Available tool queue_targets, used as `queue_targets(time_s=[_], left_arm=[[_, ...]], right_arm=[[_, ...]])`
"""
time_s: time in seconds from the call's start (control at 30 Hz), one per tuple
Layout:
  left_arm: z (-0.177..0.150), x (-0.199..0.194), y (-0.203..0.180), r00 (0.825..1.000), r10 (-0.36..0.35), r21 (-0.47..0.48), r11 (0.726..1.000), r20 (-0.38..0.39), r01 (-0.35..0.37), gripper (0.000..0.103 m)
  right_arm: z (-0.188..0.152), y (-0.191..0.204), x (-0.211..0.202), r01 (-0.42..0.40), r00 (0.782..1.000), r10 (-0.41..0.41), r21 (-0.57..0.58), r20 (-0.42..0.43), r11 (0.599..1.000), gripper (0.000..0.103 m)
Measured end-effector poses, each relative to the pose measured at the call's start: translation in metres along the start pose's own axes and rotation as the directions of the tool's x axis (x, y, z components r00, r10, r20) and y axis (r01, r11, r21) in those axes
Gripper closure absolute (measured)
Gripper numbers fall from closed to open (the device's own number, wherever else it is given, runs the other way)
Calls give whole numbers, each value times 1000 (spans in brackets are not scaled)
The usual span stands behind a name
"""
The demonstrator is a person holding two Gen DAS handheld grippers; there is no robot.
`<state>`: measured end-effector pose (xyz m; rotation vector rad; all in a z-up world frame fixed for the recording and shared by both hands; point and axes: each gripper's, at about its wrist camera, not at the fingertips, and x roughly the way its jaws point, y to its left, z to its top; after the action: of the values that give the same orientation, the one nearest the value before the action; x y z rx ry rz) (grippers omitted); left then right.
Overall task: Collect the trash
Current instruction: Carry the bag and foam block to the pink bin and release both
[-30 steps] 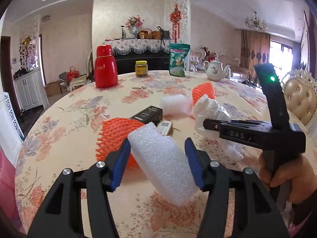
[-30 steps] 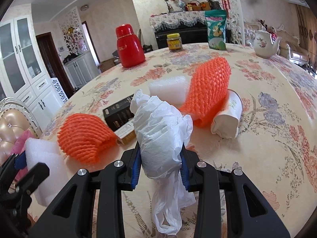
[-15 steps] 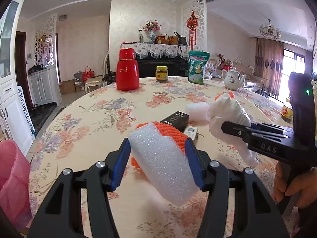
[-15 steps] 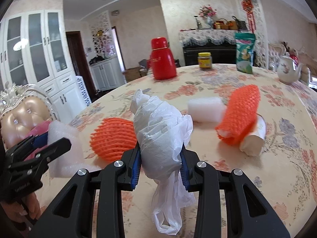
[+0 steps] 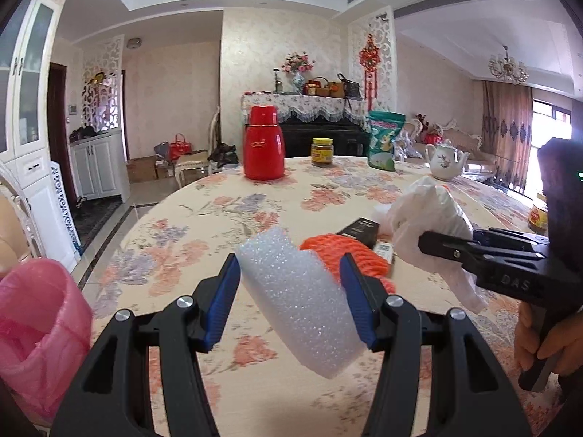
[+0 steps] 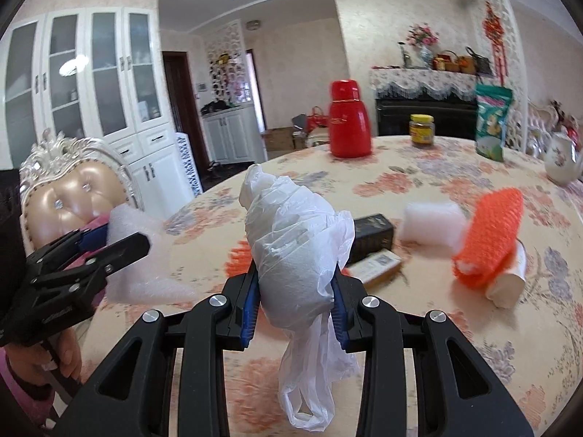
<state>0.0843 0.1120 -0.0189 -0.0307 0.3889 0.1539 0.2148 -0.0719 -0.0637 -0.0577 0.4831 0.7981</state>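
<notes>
Two pieces were in hand above the table [image 5: 226, 357]: left gripper [image 5: 291, 295] clamped on foam block [image 5: 302, 302], right gripper [image 6: 295, 313] clamped on plastic bag [image 6: 291, 240]; neither had reached pink-lined bin [image 5: 40, 320], orange nets [image 6: 488, 240] remained

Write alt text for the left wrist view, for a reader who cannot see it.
The left gripper holds a white foam block above a floral table, with a pink-lined bin at lower left. At right, the right gripper holds a white plastic bag; orange foam netting lies behind.
</notes>
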Motion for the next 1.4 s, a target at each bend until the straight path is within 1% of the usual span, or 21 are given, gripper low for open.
queue_targets(time_s=[0.13,0.27,0.47,0.63,0.8,0.9,0.93,1.07,1.2,1.33,1.4], left_arm=[[-3,-8,17,1000,27,-18,999,4,-27,48],[-4,-20,31,998,60,-21,998,18,-60,48],[-7,-38,60,992,121,-34,992,41,-120,48],[-9,-57,93,983,173,-61,984,58,-169,48],[-9,-84,139,966,250,-85,966,72,-244,48],[-11,-99,171,949,308,-97,949,71,-300,48],[-13,-104,184,941,332,-104,940,68,-324,48],[-16,-120,228,920,388,-127,916,53,-379,48],[-20,-126,269,907,420,-145,899,26,-412,48],[-24,-117,305,901,432,-155,890,-17,-430,48],[-27,-112,320,895,444,-157,882,-37,-444,48]], right_arm=[[3,20,4,-7,1000,6,-51,-11,999,70],[7,33,7,-30,999,29,-53,-22,998,70],[22,72,13,-98,995,96,-85,-23,992,69],[35,112,29,-150,989,147,-123,-35,981,69],[46,159,54,-221,975,214,-155,-57,963,69],[49,190,70,-280,960,270,-173,-76,944,69],[50,200,73,-293,956,283,-181,-81,939,69],[51,244,94,-355,935,338,-220,-110,909,69],[55,277,113,-406,913,386,-225,-129,886,68],[57,299,136,-435,899,410,-213,-153,875,67],[57,306,146,-441,896,412,-206,-168,874,67]])
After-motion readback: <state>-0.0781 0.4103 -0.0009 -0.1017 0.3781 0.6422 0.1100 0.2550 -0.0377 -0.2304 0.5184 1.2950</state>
